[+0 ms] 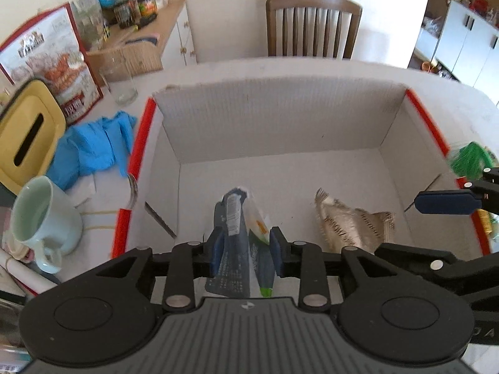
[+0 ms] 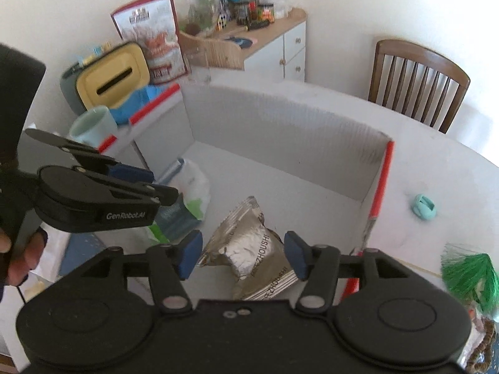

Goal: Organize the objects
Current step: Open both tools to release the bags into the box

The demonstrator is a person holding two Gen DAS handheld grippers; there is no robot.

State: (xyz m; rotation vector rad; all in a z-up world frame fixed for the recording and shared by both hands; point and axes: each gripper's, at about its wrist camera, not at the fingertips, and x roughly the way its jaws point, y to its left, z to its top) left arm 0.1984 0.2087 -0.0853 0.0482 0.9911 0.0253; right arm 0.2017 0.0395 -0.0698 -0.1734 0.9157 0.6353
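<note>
A white cardboard box with red edges (image 1: 280, 124) stands open on the table; it also shows in the right wrist view (image 2: 280, 131). My left gripper (image 1: 246, 249) is shut on a blue, white and green packet (image 1: 240, 240), held inside the box near its front left. From the right wrist view that gripper (image 2: 149, 184) and the packet (image 2: 190, 193) are at the box's left. A crumpled silver foil packet (image 1: 349, 224) lies on the box floor. My right gripper (image 2: 243, 254) is open, with the foil packet (image 2: 249, 249) lying between and below its fingers.
Left of the box are a blue cloth (image 1: 93, 146), a pale green mug (image 1: 40, 212), a yellow tissue box (image 1: 28, 134) and a glass (image 1: 120, 81). A green tinsel item (image 2: 467, 274) and a teal clip (image 2: 424, 207) lie right of the box. A wooden chair (image 1: 312, 25) stands behind.
</note>
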